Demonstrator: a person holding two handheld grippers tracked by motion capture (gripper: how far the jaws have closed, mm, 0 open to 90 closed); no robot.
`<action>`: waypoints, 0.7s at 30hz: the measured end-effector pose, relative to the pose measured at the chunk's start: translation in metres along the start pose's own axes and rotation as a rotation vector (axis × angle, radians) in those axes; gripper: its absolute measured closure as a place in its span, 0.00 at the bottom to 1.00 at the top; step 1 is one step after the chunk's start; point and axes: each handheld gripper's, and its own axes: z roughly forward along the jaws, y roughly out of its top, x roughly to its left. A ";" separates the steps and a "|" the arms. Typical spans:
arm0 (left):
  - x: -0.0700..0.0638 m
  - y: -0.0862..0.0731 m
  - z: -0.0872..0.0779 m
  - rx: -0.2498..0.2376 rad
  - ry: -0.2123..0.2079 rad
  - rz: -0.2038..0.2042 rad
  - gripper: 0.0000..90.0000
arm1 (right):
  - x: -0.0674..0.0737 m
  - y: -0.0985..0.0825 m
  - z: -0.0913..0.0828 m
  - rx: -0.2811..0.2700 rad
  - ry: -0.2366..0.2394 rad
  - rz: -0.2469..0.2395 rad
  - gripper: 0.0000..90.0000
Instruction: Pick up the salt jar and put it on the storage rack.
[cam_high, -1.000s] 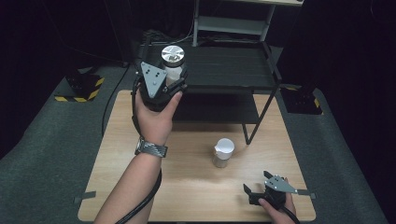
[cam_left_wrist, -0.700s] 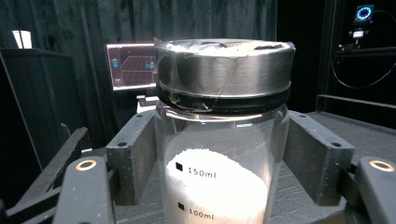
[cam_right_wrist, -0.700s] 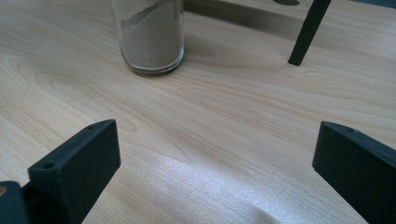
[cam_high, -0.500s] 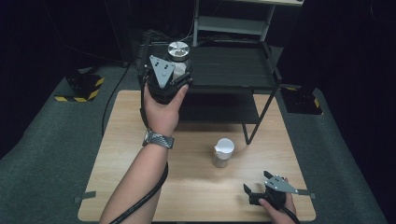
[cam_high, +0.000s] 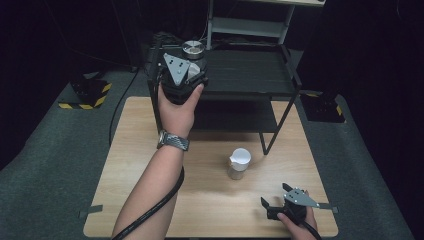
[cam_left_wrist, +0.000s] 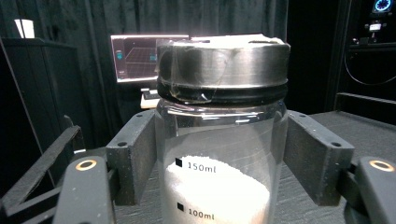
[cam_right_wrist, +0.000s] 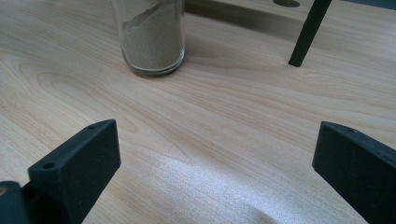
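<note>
One lidded jar (cam_left_wrist: 219, 140) between left claw (cam_left_wrist: 219, 163) pads.

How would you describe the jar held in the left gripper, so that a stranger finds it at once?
Look at the black metal shelf behind the wooden table. At its top left corner, the left gripper clamps a clear jar. Unlike the open glass on the table, it has a metal lid and printed volume marks.

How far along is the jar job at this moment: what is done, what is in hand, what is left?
Done: the left gripper is shut on the lidded jar of white powder and holds it up at the black rack's top shelf. In hand: carrying it over that shelf; whether it touches down cannot be told. Left: release it there. The glass of sand stands on the wooden table, near the open right gripper, untouched.
</note>
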 end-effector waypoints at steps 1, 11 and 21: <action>0.000 0.000 0.001 0.000 -0.001 -0.003 0.34 | 0.000 0.000 0.000 0.000 0.000 0.000 0.01; 0.003 0.000 0.002 0.003 -0.005 -0.017 0.34 | 0.001 0.000 0.000 0.000 -0.001 -0.005 0.01; 0.003 0.000 0.002 0.004 -0.005 -0.015 0.34 | 0.001 0.000 0.000 -0.001 0.000 -0.006 0.01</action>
